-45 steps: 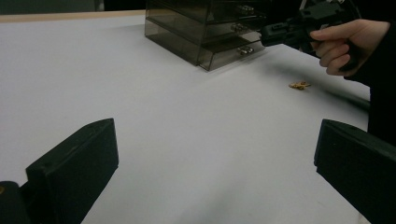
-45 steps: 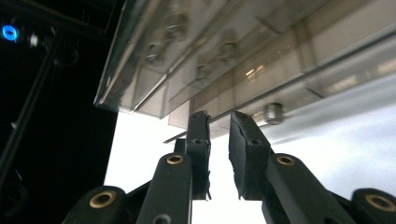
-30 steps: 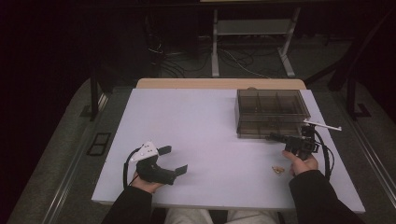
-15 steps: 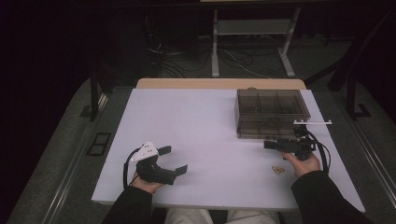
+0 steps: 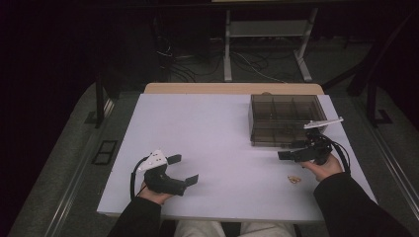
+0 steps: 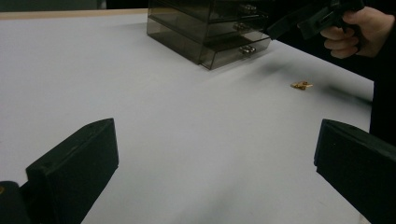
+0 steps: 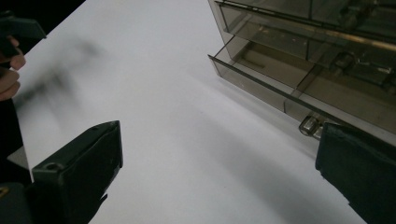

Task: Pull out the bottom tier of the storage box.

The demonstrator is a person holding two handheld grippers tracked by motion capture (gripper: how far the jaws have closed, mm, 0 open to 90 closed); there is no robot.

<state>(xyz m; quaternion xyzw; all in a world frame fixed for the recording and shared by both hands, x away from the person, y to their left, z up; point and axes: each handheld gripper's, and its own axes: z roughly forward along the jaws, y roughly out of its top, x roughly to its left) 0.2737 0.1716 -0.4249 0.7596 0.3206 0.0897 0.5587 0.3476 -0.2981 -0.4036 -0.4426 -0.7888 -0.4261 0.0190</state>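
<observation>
The small gold piece (image 5: 294, 179) lies near the table's (image 5: 207, 128) front right corner, just beside the right gripper (image 5: 291, 150), whose jaws have just been opening and stand wide, empty, pointing left past the smoked drawer chest's (image 5: 284, 118) slightly open bottom drawer (image 7: 280, 88). The left gripper (image 5: 184, 170), open and empty, sits well apart by the front left edge.

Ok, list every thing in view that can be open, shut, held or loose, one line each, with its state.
Drawer box: upright on the table, smoked clear plastic.
Bottom drawer: pulled part way out, looks empty.
Upper drawers: pushed in.
Right gripper: open, jaws just opened, nothing between them, in front of the drawers.
Left gripper: open, empty.
Small gold piece: loose on the table, untouched.
</observation>
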